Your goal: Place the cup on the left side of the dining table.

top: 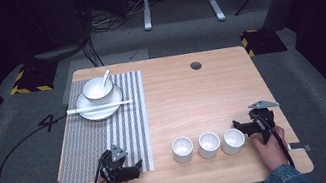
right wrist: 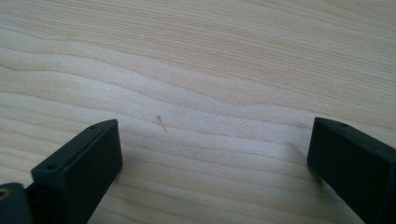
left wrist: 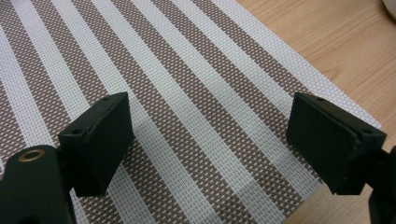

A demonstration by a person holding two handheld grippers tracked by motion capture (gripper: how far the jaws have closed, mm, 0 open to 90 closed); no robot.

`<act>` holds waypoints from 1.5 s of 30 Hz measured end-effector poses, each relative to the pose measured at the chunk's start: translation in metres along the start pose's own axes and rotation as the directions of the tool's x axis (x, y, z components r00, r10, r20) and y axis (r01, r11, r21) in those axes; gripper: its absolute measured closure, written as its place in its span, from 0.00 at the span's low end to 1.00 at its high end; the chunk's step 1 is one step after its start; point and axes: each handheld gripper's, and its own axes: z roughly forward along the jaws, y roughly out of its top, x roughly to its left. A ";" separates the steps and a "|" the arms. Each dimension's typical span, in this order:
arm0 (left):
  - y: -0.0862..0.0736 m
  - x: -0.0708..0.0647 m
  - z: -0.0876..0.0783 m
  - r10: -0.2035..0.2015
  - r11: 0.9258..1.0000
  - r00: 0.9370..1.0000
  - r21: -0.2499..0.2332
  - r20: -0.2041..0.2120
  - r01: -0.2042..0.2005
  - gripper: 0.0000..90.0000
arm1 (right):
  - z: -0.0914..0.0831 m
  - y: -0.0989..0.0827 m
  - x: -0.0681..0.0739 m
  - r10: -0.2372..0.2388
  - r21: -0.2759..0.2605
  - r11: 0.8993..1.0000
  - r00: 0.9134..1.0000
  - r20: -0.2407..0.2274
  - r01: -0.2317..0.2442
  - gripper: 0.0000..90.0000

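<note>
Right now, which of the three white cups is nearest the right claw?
The rightmost cup in the row; it sits just beside the right claw, while the middle cup and leftmost cup lie farther left.

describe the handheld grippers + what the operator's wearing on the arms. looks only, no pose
Both the left gripper and right gripper are black, with two flat, blocky rectangular jaws showing small screw holes. The right one carries a grey three-cornered plate on top. A black cable trails from the left gripper. The sleeves are blue denim.

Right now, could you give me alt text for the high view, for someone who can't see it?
A person's hands hold a left gripper over a striped placemat and a right gripper beside three white cups in a row on a wooden table. At the far left, a bowl with a spoon sits on a plate.
</note>
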 end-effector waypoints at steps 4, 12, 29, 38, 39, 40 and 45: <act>0.000 0.000 0.000 0.000 1.000 1.000 0.000 0.000 0.000 0.17 | 0.000 0.000 0.000 0.000 0.000 1.000 1.000 0.000 0.000 0.03; -0.001 0.001 -0.002 -0.013 1.000 1.000 -0.015 0.025 0.013 0.21 | 0.000 0.000 0.000 0.000 0.000 1.000 1.000 0.000 0.000 0.03; 0.019 -0.001 -0.046 -0.042 0.985 0.997 -0.163 0.064 0.052 0.22 | 0.000 0.000 0.000 0.000 0.000 1.000 1.000 0.000 0.000 0.03; 0.029 -0.013 -0.064 -0.029 0.958 0.998 -0.285 0.054 0.043 0.22 | 0.000 0.000 0.000 0.000 0.000 1.000 1.000 0.000 0.000 0.04; 0.029 -0.014 -0.066 -0.029 0.956 0.998 -0.291 0.053 0.043 0.22 | 0.000 0.000 0.000 0.000 0.000 1.000 1.000 0.000 0.000 0.04; 0.030 -0.014 -0.067 -0.028 0.953 0.998 -0.301 0.053 0.043 0.22 | 0.000 0.000 0.000 0.000 0.000 1.000 1.000 0.000 0.000 0.03; 0.031 -0.014 -0.073 -0.036 0.936 0.999 -0.350 0.013 0.038 0.20 | 0.000 0.000 0.000 0.000 0.000 1.000 1.000 0.000 0.000 0.03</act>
